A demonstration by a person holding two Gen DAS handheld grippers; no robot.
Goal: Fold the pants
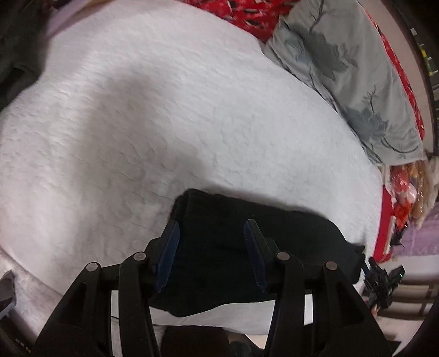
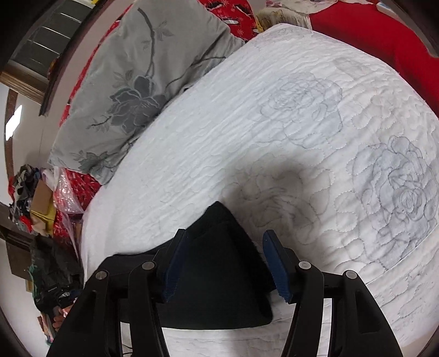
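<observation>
Both grippers hang low over the near edge of the bed, and neither is clenched on anything: the left gripper [image 1: 211, 254] has its blue pads [image 1: 168, 255] spread wide with only dark cloth showing in the gap, and the right gripper [image 2: 225, 263] stands released the same way, its pads [image 2: 277, 267] well apart. Under them lie the pants [image 1: 247, 241], black and already gathered into a compact bundle on the white quilt [image 1: 164, 109]. The right wrist view shows one end of that bundle as a pointed corner [image 2: 219, 217] poking toward the middle of the bed. Whether either pad touches the fabric, I cannot tell. Judging by how small and layered the bundle looks, the folding seems close to done, and the step in hand is probably a last fold or a tidy. To do it well, I'd say each gripper should come down on an outer edge, not the middle, pinch through all the layers there, and lift together, level, so the layers don't slide apart. That stray corner wants tucking in line first. The grey flowered pillow [image 2: 137, 82] and the red patterned bedding [image 1: 247, 13] sit well away, toward the head of the bed.
</observation>
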